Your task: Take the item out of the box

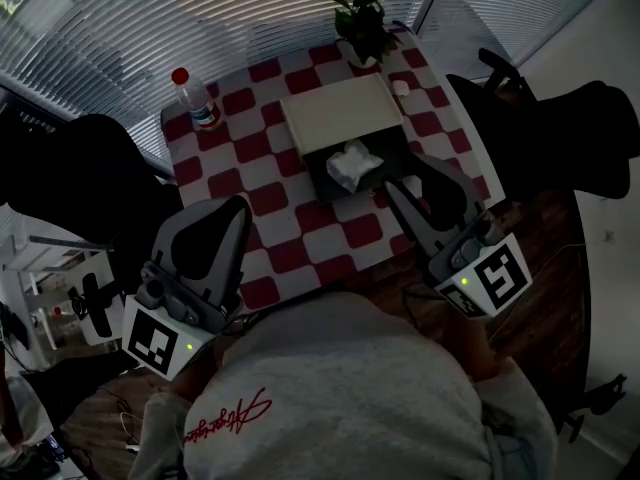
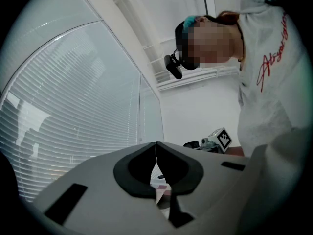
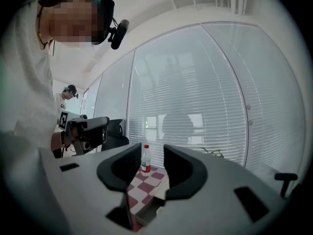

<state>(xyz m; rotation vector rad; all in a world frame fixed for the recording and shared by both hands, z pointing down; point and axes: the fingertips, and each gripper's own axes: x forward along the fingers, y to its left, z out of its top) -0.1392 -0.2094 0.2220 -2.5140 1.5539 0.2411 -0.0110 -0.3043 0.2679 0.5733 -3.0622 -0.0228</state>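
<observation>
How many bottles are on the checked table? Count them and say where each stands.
1. The bottle stands upright near the table's far left corner, left of the box. The person's body hides the near edge.

Tablecloth (image 1: 300,253): red-white check, smooth and matt, cloth or vinyl, can't tell which. Box (image 1: 392,150) mid-table: dark matt walls, card-like. Its open lid (image 1: 340,113): pale, smooth, matt. Item (image 1: 353,165) inside the box: white, crumpled, soft, paper or tissue. Bottle (image 1: 197,101) at the table's far left corner: clear glossy plastic, red plastic cap. Plant (image 1: 362,23) at the far edge: slightly glossy green leaves. Left gripper (image 2: 155,148) and right gripper (image 3: 152,155): grey smooth matt plastic shells, with darker matt pads (image 3: 183,168) that look rubbery. Sweatshirt (image 1: 350,388): grey knit cloth, red script. Brown wood-grain surface (image 1: 545,238) along the table's right edge, low sheen.
</observation>
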